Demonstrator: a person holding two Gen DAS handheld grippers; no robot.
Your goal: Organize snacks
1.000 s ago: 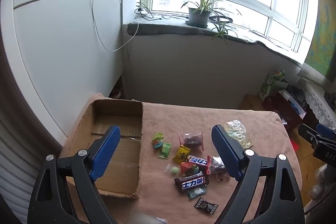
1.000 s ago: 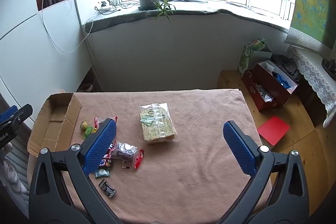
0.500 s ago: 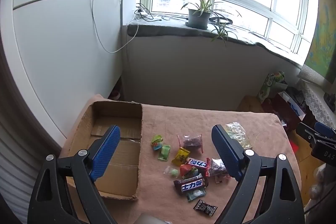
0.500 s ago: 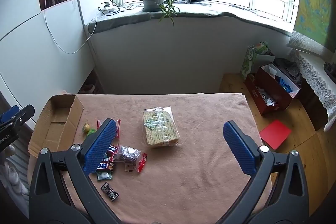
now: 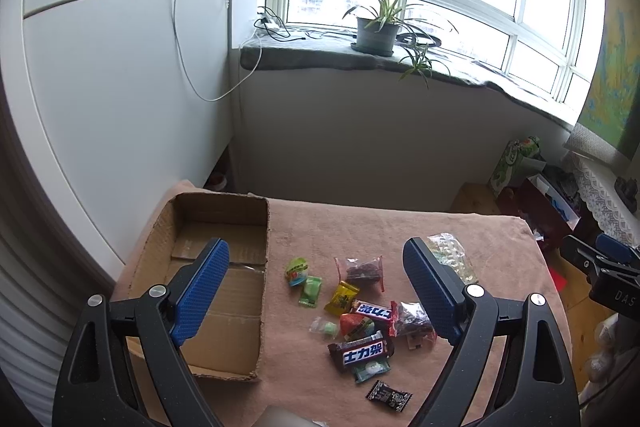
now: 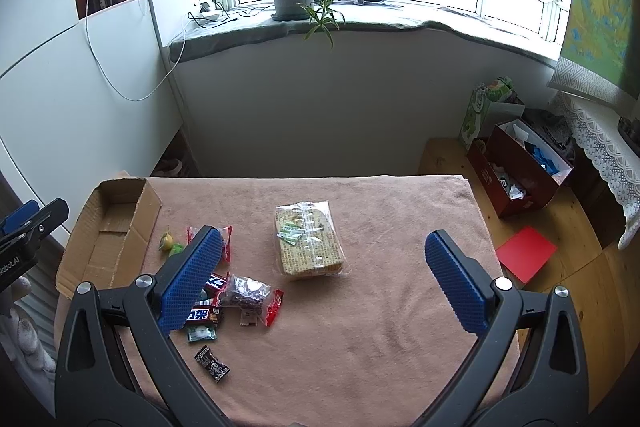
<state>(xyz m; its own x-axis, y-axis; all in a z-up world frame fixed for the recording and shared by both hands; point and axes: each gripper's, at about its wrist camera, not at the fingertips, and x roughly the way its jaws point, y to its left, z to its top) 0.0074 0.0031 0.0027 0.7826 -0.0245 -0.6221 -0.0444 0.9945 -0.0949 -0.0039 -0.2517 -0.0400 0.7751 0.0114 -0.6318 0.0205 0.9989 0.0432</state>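
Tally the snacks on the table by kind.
Chocolate bars: 2
Clear bags of dark pieces: 2
Cracker pack: 1
Small wrapped sweets: 8, counting one unclear brown piece
Total: 13

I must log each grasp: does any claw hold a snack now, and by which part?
Nothing is held. The left claw and right claw are both open above the table.

left gripper (image 5: 316,291) pulled back | right gripper (image 6: 320,279) pulled back
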